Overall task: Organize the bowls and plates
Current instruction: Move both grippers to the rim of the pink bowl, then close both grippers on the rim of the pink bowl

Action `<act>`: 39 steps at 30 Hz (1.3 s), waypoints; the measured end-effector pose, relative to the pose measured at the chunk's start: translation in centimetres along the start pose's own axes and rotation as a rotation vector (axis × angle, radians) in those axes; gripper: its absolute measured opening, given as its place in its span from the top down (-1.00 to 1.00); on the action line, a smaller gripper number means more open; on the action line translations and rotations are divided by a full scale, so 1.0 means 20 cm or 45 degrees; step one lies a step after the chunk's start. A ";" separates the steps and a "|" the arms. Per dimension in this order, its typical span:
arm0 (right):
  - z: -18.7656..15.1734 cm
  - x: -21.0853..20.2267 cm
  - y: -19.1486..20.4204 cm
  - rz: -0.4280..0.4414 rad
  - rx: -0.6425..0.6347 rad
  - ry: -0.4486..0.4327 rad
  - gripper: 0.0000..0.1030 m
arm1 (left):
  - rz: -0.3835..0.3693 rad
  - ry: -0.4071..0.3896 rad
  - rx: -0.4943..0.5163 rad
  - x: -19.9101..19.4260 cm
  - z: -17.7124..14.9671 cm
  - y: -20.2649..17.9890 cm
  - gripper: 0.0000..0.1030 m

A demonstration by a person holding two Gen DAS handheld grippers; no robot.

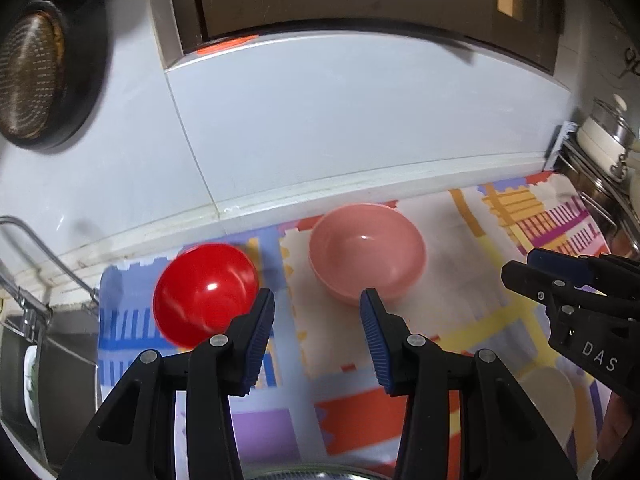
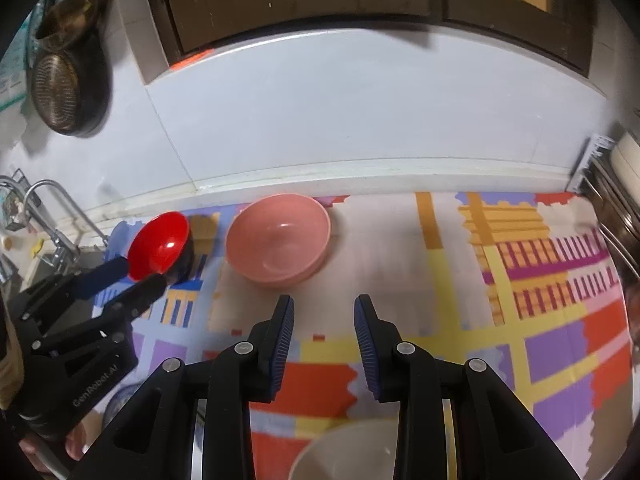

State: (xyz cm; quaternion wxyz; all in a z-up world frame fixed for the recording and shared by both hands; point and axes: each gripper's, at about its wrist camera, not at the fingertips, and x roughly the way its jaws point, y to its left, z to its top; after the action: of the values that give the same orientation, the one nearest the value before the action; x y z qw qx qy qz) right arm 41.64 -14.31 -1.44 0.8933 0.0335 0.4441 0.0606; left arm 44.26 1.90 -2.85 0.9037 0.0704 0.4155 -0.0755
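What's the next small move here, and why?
Probably bring the left gripper forward onto the near rim of the red bowl, to nest it in the pink bowl. Both grippers are open and empty, and the two bowls sit upright, side by side and apart, on the patterned mat.

Three bowls (red bowl, pink bowl, cream bowl).
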 end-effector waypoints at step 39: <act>0.22 0.76 -0.07 0.061 0.017 0.272 0.75 | -0.052 0.283 0.022 0.80 0.16 0.05 0.79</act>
State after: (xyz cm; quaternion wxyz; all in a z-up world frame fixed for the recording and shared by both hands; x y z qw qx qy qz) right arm 54.39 -13.59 -10.92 0.8390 0.0433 0.5362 0.0823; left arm 57.20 1.06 -12.84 0.8497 0.0779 0.5137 -0.0892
